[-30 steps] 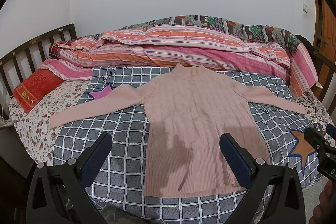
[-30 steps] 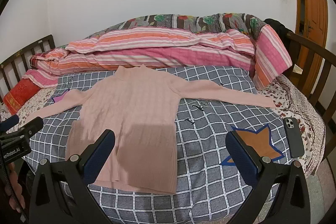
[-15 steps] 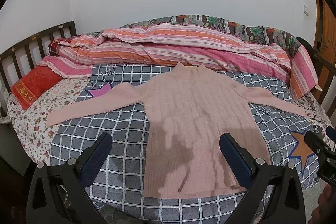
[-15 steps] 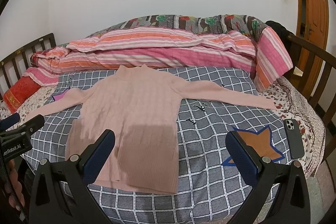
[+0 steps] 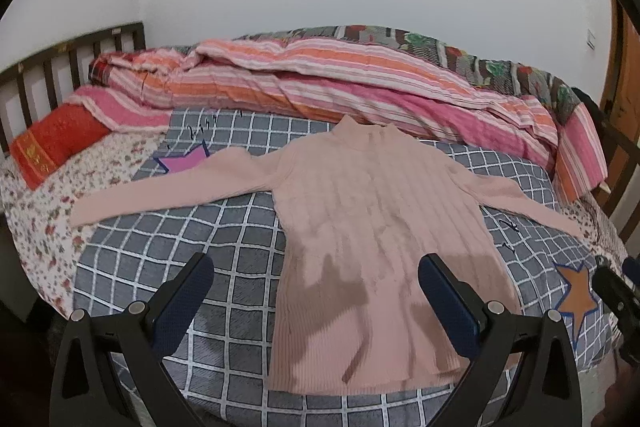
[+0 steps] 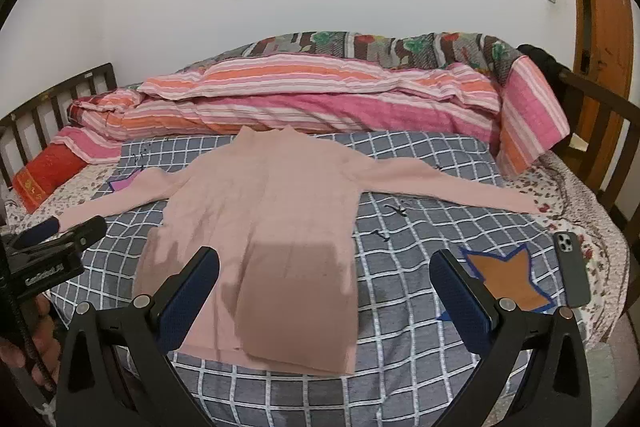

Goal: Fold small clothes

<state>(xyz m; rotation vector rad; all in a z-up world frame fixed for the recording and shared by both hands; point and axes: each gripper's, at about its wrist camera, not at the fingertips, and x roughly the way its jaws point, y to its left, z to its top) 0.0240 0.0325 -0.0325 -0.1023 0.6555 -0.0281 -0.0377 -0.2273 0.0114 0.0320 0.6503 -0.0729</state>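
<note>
Sweater (image 5: 372, 227) lies flat on bed (image 5: 224, 251), sleeves spread. Left gripper (image 5: 316, 291) and right gripper (image 6: 324, 287) hover above its hem, jaws wide apart, holding nothing.

A dark phone (image 6: 572, 269) lies beside the orange star patch (image 6: 506, 277) on the checked blanket (image 6: 420, 227).

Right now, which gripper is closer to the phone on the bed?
Right. The phone lies just past the right gripper, off its right-hand side. The left gripper hangs over the pink sweater, farther away; its view doesn't show the phone.
</note>
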